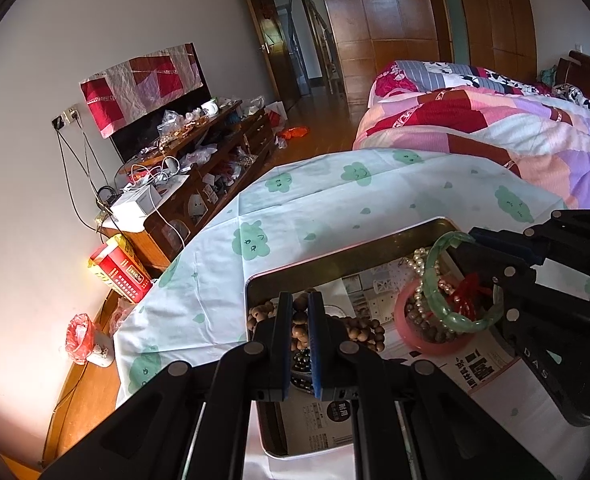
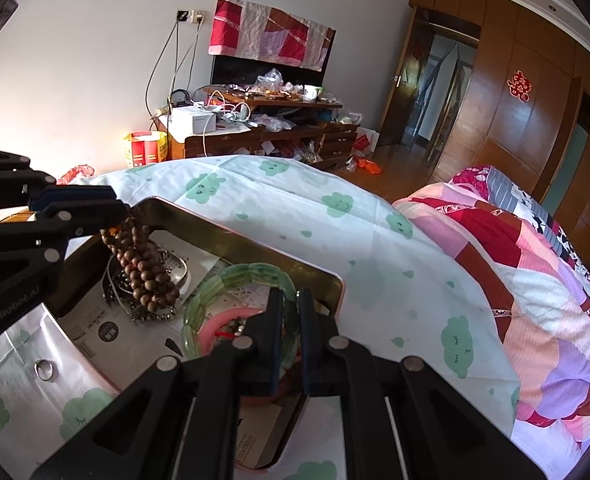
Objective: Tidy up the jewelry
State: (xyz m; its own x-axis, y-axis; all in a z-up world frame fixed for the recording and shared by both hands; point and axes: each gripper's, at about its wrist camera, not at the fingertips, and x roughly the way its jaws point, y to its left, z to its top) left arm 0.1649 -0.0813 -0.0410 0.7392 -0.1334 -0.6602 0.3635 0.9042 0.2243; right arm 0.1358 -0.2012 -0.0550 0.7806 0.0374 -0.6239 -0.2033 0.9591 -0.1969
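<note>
A metal tray [image 1: 347,256] lined with paper sits on a cloud-print cloth. My left gripper [image 1: 301,304] is shut on a brown wooden bead strand [image 1: 301,330] and holds it above the tray; the strand [image 2: 143,264] hangs from that gripper [image 2: 121,210] in the right wrist view. My right gripper [image 2: 291,300] is shut on a green jade bangle [image 2: 235,276], held over a pink bowl [image 2: 219,320]. In the left wrist view the bangle [image 1: 455,312] stands tilted over the pink bowl [image 1: 427,340], which holds pearls and beads, with the right gripper [image 1: 479,240] gripping it.
Dark beads and silver bangles [image 2: 135,292] lie in the tray under the strand. A ring [image 2: 43,370] lies on the cloth outside the tray. A bed with a patchwork quilt [image 2: 515,260] is to the right. A cluttered wooden cabinet [image 2: 263,128] stands by the wall.
</note>
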